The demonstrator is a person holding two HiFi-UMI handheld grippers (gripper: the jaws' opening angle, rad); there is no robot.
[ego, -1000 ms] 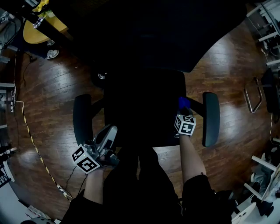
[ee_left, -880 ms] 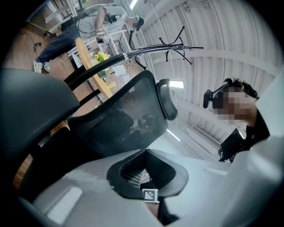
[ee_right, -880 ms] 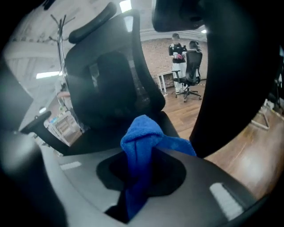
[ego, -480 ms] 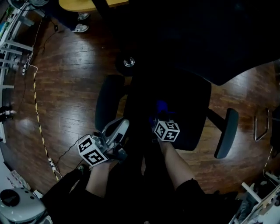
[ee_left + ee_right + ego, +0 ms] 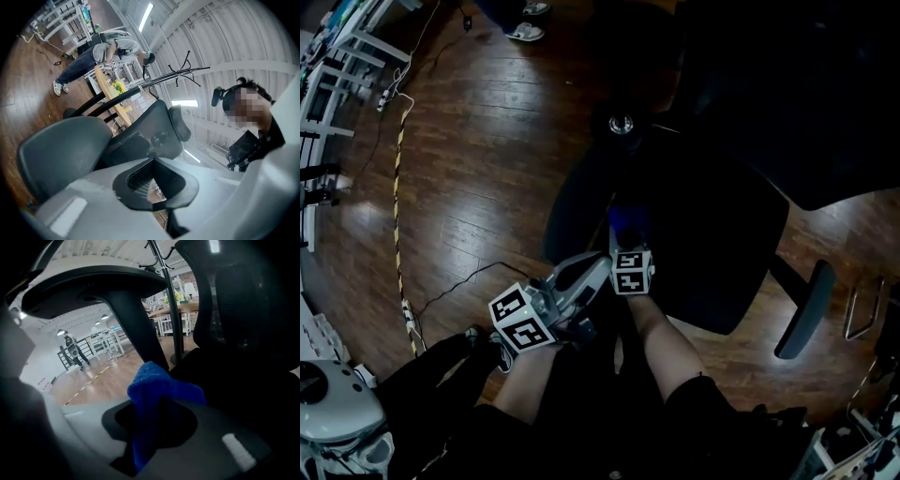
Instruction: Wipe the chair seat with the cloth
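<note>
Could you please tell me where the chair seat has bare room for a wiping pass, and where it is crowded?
The chair seat is bare from the cloth in the right tongs across to the right armrest. It is crowded at the seat's left edge, where the right tongs and left tongs sit close beside the left armrest.

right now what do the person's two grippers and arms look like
The left gripper has a pale grey, tapered body. The right gripper shows mostly its cube. Each gripper carries one of these, white with black square markers. In the gripper views, both have light grey shells and black fingers. A dark short sleeve covers the right upper arm.
</note>
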